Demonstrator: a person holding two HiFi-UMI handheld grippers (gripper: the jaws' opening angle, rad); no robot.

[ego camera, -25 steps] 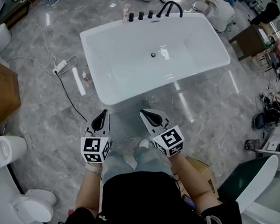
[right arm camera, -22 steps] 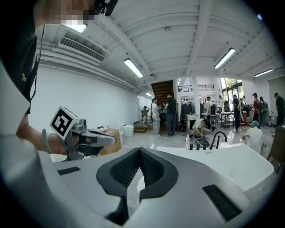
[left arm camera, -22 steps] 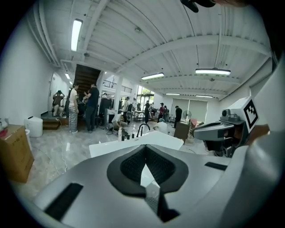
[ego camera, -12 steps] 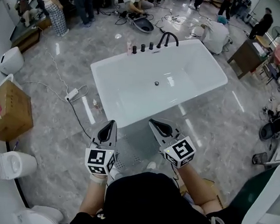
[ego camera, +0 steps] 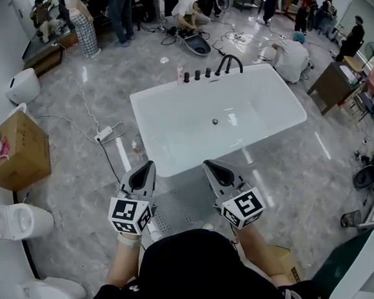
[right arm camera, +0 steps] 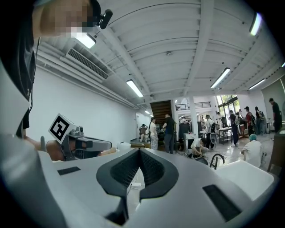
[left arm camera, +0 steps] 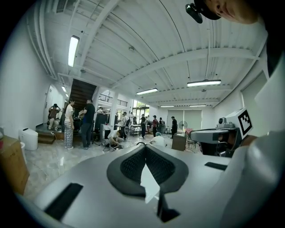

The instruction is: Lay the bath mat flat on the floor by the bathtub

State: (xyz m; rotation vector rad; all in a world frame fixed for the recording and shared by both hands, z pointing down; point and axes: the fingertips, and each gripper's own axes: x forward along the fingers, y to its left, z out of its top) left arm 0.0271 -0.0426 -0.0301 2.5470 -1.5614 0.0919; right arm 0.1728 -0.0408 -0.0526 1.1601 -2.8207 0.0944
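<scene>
We hold both grippers low over the floor, just short of the near rim of the white bathtub [ego camera: 219,119]. The left gripper [ego camera: 146,168] has its jaws brought together, the pads meeting at the tips with nothing pinched between them. The right gripper [ego camera: 213,167] is closed the same way and is also empty. They point toward the tub and stand a little apart from each other.

The bath mat [ego camera: 185,204] lies flat on the gray marble floor [ego camera: 73,181], its far edge against the foot of the tub. It spreads beneath and between the two grippers, and neither one touches it.

Against the frames from a second ago, our head has lifted. The tub now sits lower and further right in the head view. The far end of the room has come into sight, with several people [ego camera: 122,3] standing and crouching beyond the black faucet [ego camera: 228,63]. The cardboard box [ego camera: 17,153] at the left shows more fully. The grippers have hardly shifted over the mat, and their jaws stay closed throughout.
</scene>
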